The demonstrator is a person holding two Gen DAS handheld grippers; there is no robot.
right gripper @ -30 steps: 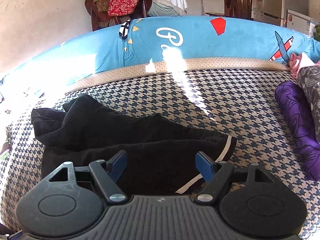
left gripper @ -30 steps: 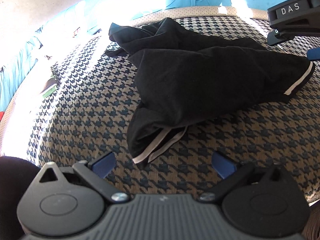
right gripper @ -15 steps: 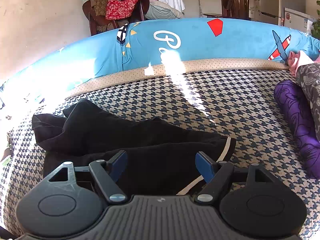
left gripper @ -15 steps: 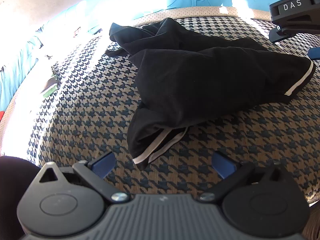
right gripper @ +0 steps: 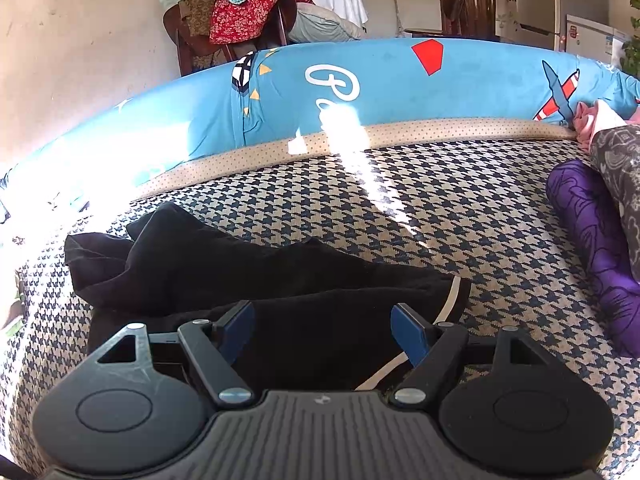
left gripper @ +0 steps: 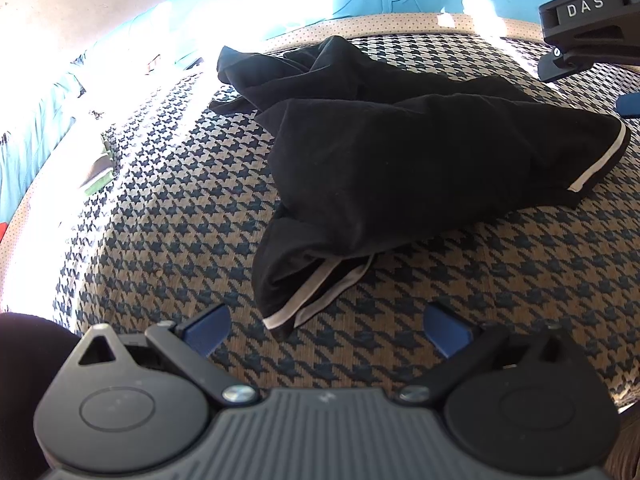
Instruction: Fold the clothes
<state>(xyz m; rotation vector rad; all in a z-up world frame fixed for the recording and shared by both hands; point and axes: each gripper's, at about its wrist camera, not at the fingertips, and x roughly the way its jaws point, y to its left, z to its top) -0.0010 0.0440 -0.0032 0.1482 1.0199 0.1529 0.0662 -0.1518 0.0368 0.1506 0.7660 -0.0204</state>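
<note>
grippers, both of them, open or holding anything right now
left gripper: open, holding nothing
right gripper: open, over the black garment, not gripping it

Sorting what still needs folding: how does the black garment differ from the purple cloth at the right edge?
The black garment lies crumpled and spread out near the middle of the bed; the purple cloth sits bunched in a roll at the bed's right side. The black garment is plain with white trim stripes; the purple cloth has a dark line pattern. Both rest on the houndstooth cover, and no gripper touches either.

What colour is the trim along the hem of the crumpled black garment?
White trim on the black fabric garment; clearest in the left wrist view.
</note>
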